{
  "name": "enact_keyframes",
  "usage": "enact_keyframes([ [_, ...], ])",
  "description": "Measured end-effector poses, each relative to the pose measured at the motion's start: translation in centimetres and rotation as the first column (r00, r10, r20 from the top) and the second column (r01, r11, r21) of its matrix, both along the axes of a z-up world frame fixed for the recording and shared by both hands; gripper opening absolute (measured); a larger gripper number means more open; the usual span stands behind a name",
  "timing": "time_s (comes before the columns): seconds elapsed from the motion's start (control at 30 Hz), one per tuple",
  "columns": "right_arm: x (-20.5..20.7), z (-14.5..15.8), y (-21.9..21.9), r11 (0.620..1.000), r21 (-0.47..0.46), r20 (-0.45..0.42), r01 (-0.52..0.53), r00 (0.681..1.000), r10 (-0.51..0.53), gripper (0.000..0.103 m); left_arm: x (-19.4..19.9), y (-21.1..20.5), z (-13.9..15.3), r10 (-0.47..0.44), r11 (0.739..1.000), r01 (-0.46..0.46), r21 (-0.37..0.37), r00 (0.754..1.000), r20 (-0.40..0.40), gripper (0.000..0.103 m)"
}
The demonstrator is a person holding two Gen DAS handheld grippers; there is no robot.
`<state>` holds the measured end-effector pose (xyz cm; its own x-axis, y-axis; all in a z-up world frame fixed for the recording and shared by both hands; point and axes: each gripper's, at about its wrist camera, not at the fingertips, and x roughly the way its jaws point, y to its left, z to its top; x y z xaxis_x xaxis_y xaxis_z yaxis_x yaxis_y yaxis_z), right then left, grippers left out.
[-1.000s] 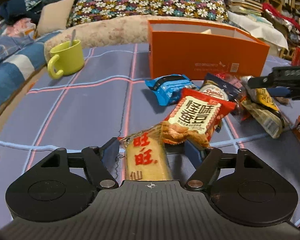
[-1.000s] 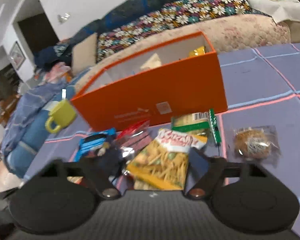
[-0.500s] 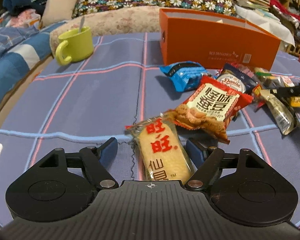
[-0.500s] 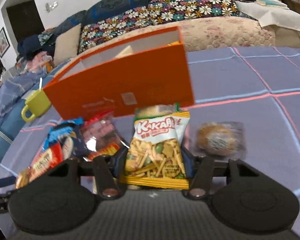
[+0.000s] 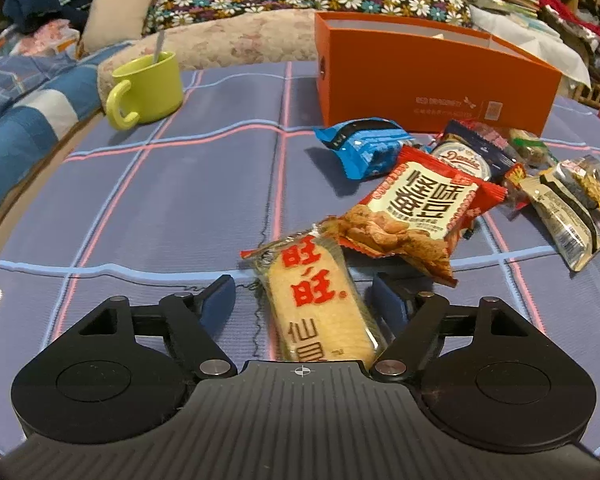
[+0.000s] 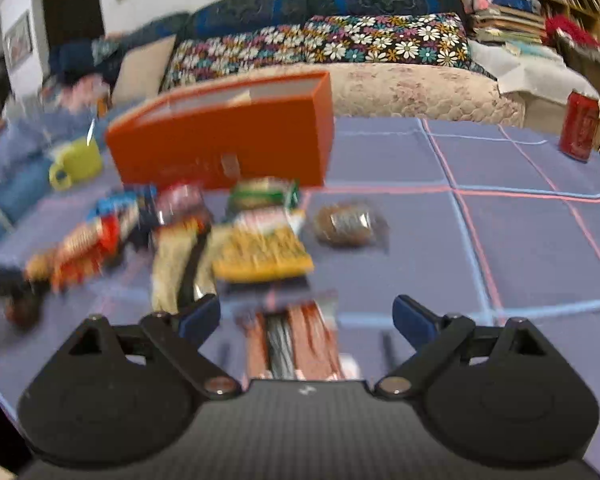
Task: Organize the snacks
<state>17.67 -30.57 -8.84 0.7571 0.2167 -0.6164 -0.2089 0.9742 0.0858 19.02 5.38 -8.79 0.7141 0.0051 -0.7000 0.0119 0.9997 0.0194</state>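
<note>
My left gripper (image 5: 302,298) is spread apart around a rice cracker pack (image 5: 316,300) printed "旺旺" in red, lying flat on the checked bench (image 5: 172,184). Its far end touches a red pack (image 5: 416,208) reading "怪味豆"; beyond lies a "Danisa" packet (image 5: 466,160). The orange box (image 5: 428,80) reads "RED DRAGONFLY". My right gripper (image 6: 306,316) is also apart, above a blurred red-striped packet (image 6: 292,336) on the bench.
</note>
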Motion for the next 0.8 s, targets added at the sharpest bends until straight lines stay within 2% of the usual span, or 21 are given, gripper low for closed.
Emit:
enact_keyframes([
  [0.07,0.1,-0.6,0.0,1.000,-0.010,-0.022,-0.014,1.000,0.013,0.094,-0.2,-0.2,-0.1,0.007,1.000,-0.006,0.011,1.000,-0.003,0.059],
  [0.13,0.5,-0.9,-0.2,1.000,0.003,-0.036,-0.016,0.999,0.016,0.092,-0.5,-0.3,-0.1,0.003,1.000,-0.003,0.017,1.000,-0.001,0.060],
  [0.2,0.5,-1.4,-0.3,1.000,0.005,-0.050,-0.021,0.999,0.022,0.086,-0.8,-0.3,-0.1,-0.013,1.000,0.013,0.018,1.000,0.005,0.057],
  [0.23,0.4,-1.4,0.0,0.999,-0.033,-0.042,-0.025,0.999,0.024,0.084,-1.0,-0.2,-0.1,-0.028,1.000,0.028,0.002,1.000,0.007,0.044],
  [0.27,0.3,-1.4,0.5,0.997,-0.074,-0.033,-0.036,0.999,0.034,0.075,-1.1,0.0,0.0,-0.049,0.998,0.049,-0.027,0.999,0.006,0.023],
  [0.3,-0.1,-1.4,0.7,0.995,-0.089,-0.020,-0.046,0.999,0.044,0.057,-1.3,-0.1,0.3,-0.064,0.998,0.064,-0.014,0.998,0.014,0.005],
  [0.33,-0.4,-1.3,0.9,0.994,-0.085,-0.016,-0.062,0.998,0.061,0.050,-1.5,-0.2,0.5,-0.087,0.996,0.087,-0.011,0.996,0.012,0.000],
  [0.37,-0.6,-1.2,1.0,0.994,-0.089,-0.015,-0.064,0.998,0.062,0.046,-1.7,-0.2,0.6,-0.095,0.995,0.095,-0.024,0.995,0.003,0.000],
  [0.43,-1.0,-1.0,0.8,0.995,-0.072,-0.022,-0.075,0.997,0.074,0.045,-2.2,0.2,1.1,-0.109,0.991,0.110,-0.075,0.994,0.007,0.000],
  [0.53,-1.5,-0.3,0.1,0.997,0.017,-0.028,-0.072,0.997,0.072,0.045,-3.1,0.3,2.3,-0.097,0.994,0.100,-0.039,0.994,0.056,0.000],
  [0.63,-2.3,0.5,-0.1,0.993,0.096,-0.011,-0.075,0.997,0.076,0.045,-3.2,0.5,2.5,-0.073,0.997,0.075,-0.030,0.995,0.066,0.000],
  [0.8,-2.1,1.2,1.6,0.990,0.098,0.004,-0.098,0.995,0.098,0.045,-2.0,0.6,2.4,-0.028,0.998,0.030,-0.053,0.999,0.040,0.000],
])
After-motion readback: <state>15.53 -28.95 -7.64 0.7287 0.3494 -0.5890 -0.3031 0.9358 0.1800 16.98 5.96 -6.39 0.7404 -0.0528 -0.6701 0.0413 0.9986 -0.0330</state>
